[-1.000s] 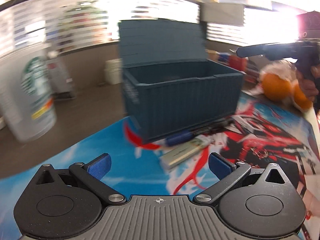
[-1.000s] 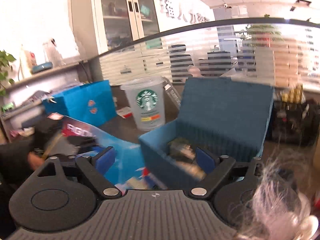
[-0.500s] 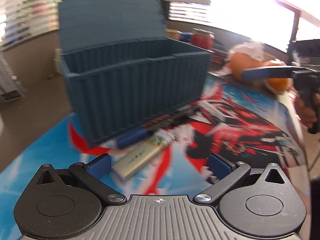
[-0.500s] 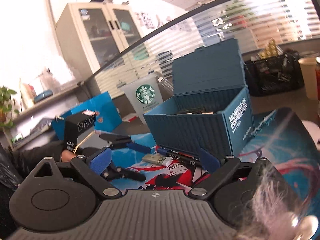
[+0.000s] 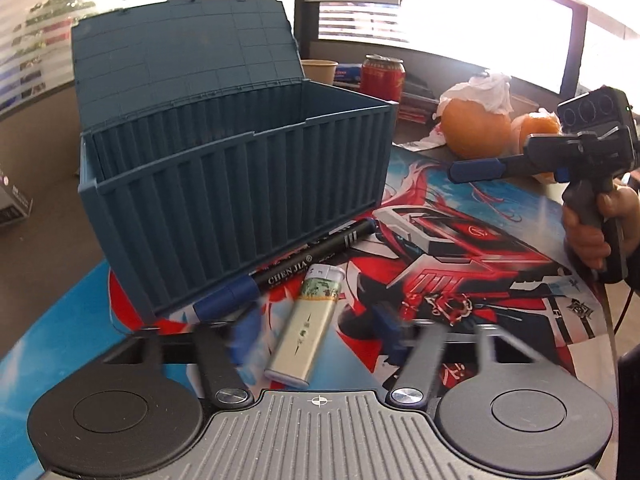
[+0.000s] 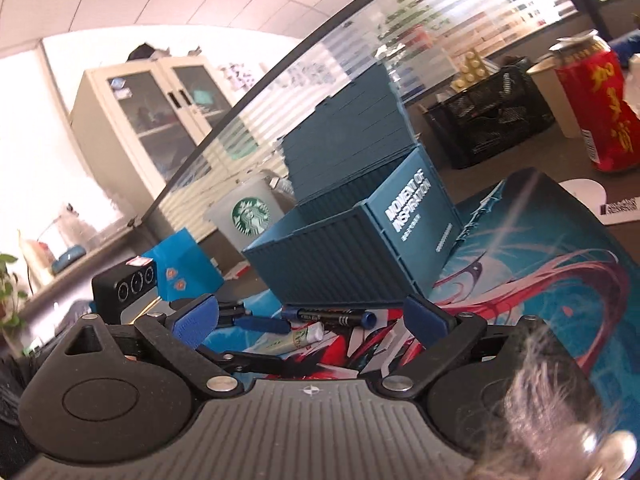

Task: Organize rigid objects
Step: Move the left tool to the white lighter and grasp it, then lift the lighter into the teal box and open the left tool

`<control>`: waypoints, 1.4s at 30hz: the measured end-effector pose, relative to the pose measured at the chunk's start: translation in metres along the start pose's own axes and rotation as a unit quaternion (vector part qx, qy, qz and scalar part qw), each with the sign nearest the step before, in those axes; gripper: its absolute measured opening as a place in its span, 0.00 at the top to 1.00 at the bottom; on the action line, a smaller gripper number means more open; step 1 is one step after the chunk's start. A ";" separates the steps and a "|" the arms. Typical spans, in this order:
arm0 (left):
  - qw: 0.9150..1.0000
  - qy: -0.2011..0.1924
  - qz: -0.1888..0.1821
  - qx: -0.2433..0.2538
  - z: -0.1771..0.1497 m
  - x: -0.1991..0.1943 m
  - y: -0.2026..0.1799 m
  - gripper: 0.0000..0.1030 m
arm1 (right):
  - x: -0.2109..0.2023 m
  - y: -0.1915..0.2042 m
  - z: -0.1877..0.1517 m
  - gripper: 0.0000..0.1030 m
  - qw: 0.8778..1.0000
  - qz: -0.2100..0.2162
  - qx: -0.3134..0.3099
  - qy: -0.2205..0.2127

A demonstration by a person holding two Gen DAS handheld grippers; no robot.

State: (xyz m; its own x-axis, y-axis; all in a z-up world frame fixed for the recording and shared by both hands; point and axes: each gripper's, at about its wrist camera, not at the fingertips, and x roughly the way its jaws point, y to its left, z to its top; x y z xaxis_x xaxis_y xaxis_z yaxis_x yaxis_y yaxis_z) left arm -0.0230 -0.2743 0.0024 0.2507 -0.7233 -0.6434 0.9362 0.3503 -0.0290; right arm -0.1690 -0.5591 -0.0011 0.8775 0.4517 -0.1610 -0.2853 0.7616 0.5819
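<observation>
Teal plastic container-style box (image 5: 240,184) sits lid-up on the surface, which is covered by a printed mat (image 5: 460,264) in red, blue and white artwork; bare brown surface (image 5: 36,248) shows beyond the mat. Black marker (image 5: 288,270) with a blue cap lies along the box's front wall, touching or nearly so. Lighter (image 5: 306,326) lies just in front of the marker, angled. Left gripper (image 5: 316,334) is low over the lighter, fingers (image 5: 244,334) blurred, set to either side of it with gaps visible, not clamped. Right gripper (image 6: 310,316) is off to the box's right end, fingers wide apart, nothing between them.

Behind the box: red drink can (image 5: 383,76), paper cup (image 5: 320,70), two oranges (image 5: 476,128) with crumpled tissue (image 5: 486,90) on top. From the right wrist view: Starbucks cup (image 6: 250,212) and a blue paper bag (image 6: 184,268) on the box's far side, black mesh organiser (image 6: 492,112) behind it. Room: glazed partition with blinds, beige glass-door cabinet (image 6: 148,120), bright windows, tiled ceiling.
</observation>
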 end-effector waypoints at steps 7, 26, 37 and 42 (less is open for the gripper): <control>1.000 -0.002 0.007 0.009 -0.002 -0.003 -0.009 0.80 | -0.006 -0.010 0.000 0.01 0.999 0.011 0.032 -0.017; 0.990 -0.067 0.020 0.119 0.071 -0.051 -0.021 0.80 | -0.011 -0.011 -0.001 0.01 0.998 0.028 0.041 -0.027; 0.982 -0.046 0.006 0.186 0.115 -0.038 0.007 0.80 | -0.010 -0.013 -0.001 0.01 0.998 0.033 0.044 -0.024; 0.981 -0.018 -0.019 0.194 0.121 -0.015 0.026 0.80 | -0.011 -0.014 -0.002 0.00 0.998 0.033 0.046 -0.025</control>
State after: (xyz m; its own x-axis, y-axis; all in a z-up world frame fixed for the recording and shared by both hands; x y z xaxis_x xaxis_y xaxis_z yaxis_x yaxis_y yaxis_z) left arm 0.0275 -0.3262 0.1042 0.2157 -0.7550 -0.6192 0.9666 0.0751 0.2451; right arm -0.1756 -0.5736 -0.0086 0.8764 0.4746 -0.0812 -0.3093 0.6841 0.6605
